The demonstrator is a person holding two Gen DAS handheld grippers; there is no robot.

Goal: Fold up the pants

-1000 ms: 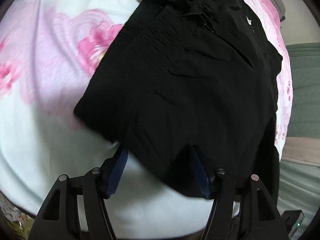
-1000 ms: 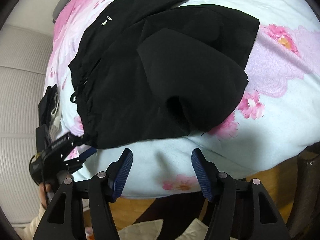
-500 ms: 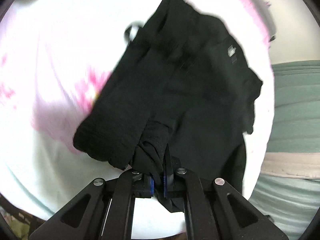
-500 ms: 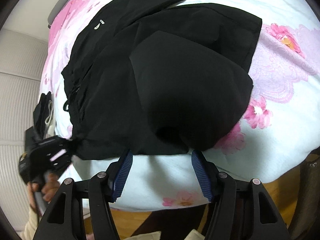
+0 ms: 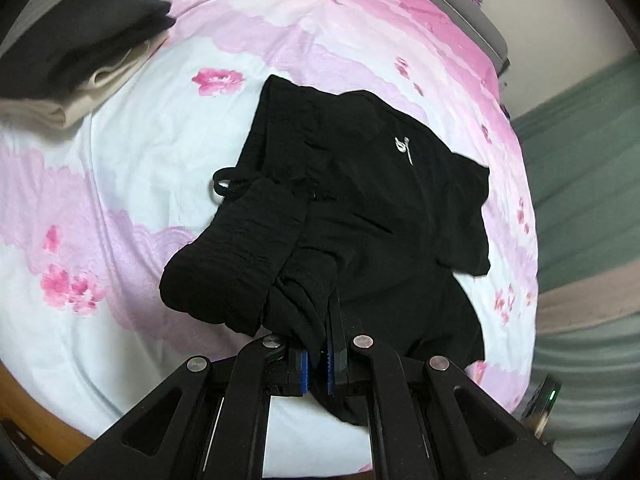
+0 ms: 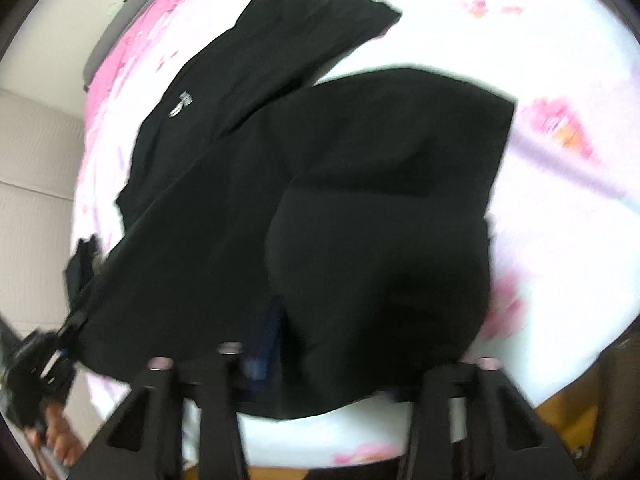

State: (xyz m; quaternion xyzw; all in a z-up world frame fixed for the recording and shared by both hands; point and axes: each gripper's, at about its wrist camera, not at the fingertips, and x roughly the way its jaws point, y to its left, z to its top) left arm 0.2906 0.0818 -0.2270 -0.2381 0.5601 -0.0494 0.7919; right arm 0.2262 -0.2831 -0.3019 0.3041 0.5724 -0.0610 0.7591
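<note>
Black pants (image 5: 380,200) with a small white logo lie partly folded on a floral bedspread (image 5: 120,160). My left gripper (image 5: 318,354) is shut on a bunched piece of the waistband end and holds it lifted above the bed. In the right wrist view the pants (image 6: 320,180) fill the middle, and that left gripper (image 6: 44,360) shows at the lower left edge. My right gripper (image 6: 332,364) is at the rounded folded end. Its jaws are closing with fabric draped between and over them. One blue pad (image 6: 264,344) shows; the other is hidden. The view is blurred.
A stack of folded black and beige clothes (image 5: 80,48) sits at the far left of the bed. The bed's wooden edge (image 5: 36,412) runs along the near side. A green and beige sofa (image 5: 580,184) stands to the right. A person's hand (image 6: 56,440) holds the left gripper.
My left gripper shut on the waistband end and rose with it. The right gripper moved in over the folded end, and its jaws narrowed around the cloth.
</note>
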